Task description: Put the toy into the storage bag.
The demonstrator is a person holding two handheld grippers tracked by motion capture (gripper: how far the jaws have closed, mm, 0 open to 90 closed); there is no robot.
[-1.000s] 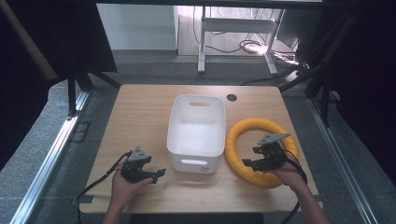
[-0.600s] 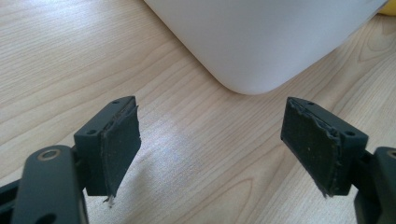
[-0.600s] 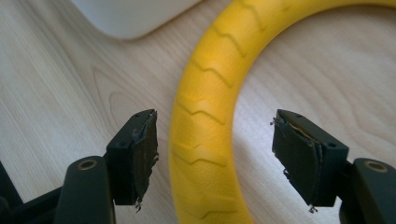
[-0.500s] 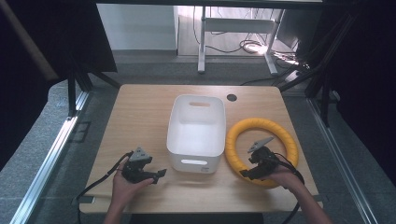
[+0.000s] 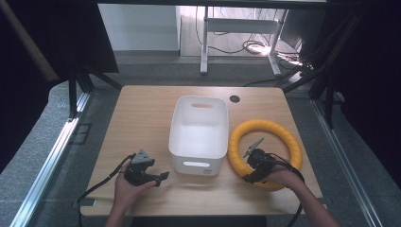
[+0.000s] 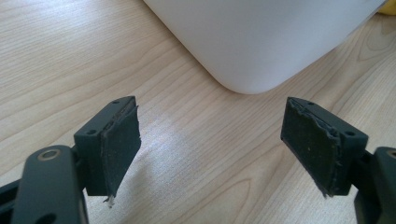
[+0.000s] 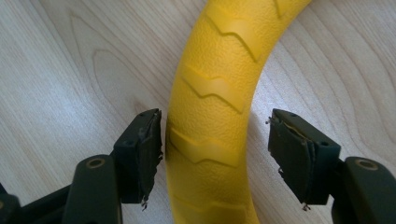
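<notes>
Yellow ring (image 5: 265, 152) with a bumpy, chevron-grooved surface is lying flat on the wooden counter (image 5: 142, 113), just to the right of the white bin (image 5: 198, 135) and pretty much touching its side in the high view. Right tool (image 7: 217, 154) is straddling the near-left part of the ring, and its jaws have just been closing in with the ring between them. In the right gripper view the left pad (image 7: 152, 147) is right up against the ring, maybe just touching, but the other pad (image 7: 292, 156) has a clear gap, so no real grip on it yet. Left tool (image 6: 212, 149) sits low over bare counter near the bin's front left corner, jaws spread wide with nothing between them, just wood grain and the bin's rounded corner ahead.
</notes>
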